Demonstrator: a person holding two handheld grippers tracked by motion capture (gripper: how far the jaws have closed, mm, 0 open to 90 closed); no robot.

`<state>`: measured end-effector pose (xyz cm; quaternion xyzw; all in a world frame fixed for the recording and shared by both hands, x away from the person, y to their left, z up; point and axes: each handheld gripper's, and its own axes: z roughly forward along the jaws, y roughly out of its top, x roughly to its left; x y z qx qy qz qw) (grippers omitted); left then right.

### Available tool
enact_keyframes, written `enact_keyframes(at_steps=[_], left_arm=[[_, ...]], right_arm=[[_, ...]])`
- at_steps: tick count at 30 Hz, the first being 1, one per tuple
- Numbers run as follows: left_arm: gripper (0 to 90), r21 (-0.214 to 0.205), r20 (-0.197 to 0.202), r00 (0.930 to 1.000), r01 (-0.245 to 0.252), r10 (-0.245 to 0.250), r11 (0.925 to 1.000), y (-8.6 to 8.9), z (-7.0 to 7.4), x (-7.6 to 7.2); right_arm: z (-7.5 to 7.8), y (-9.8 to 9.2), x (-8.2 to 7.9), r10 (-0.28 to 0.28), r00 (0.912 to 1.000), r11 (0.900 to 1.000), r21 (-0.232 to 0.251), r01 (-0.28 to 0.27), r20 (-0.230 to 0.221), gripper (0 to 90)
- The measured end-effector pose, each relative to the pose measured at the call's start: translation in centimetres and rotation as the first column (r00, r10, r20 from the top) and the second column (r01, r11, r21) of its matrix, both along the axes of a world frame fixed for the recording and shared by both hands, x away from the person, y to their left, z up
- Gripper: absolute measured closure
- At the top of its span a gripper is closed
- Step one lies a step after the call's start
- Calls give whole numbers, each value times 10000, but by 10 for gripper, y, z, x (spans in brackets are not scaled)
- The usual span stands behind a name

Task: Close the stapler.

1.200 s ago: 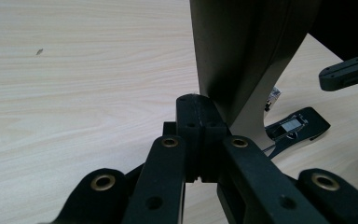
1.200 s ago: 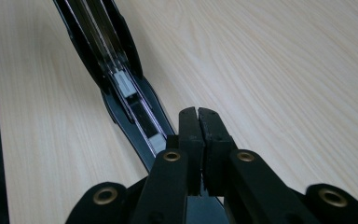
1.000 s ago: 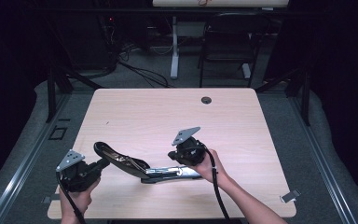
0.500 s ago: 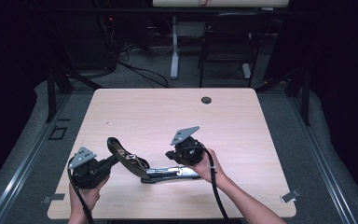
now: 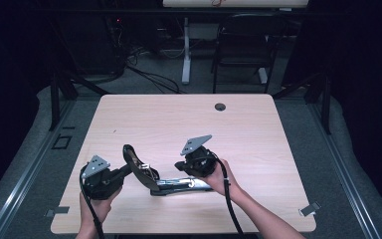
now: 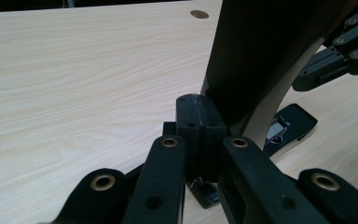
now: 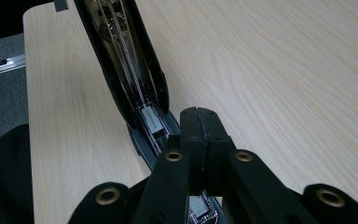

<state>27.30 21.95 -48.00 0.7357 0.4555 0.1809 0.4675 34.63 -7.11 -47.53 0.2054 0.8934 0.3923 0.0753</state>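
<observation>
The stapler (image 5: 159, 178) lies opened up near the front edge of the table (image 5: 258, 129), a little left of the middle, its metal base flat on the wood and its black top arm swung up and leaning toward the left. At the left, the left gripper (image 5: 124, 171) comes in from the front left corner, held in a hand (image 5: 93, 204) with its cable trailing down off the front edge. Its jaws are closed, and in the left gripper view their tips (image 6: 200, 122) sit right against the raised black arm (image 6: 256, 60); whether they pinch its edge or only press on it I cannot tell. The base's front end (image 6: 291, 123) lies flat on the table beyond. To the right, the right gripper (image 5: 180, 167) stands over the rear part of the base, held by the right hand (image 5: 221, 180). Its jaws are closed too, the tips (image 7: 199, 128) coming down on the open staple channel (image 7: 151, 122). Near the far edge, right of the middle, a round cable hole (image 5: 220, 106) sits well apart from all of this.
</observation>
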Motion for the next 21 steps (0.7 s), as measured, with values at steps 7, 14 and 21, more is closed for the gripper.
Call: enact_keyframes(at_steps=[7,14,21], left_arm=[[898,100,5,10000,82,-82,9999,-5,-1,2],[898,178,-66,9996,269,-268,9995,-9,-2,4],[899,288,-126,9986,509,-505,9983,-15,-3,5]], right_arm=[[4,4,-3,98,9999,9998,164,-99,77,900],[6,15,-7,298,9995,9989,350,-302,136,900],[11,13,-9,213,9994,9974,684,-231,269,900]])
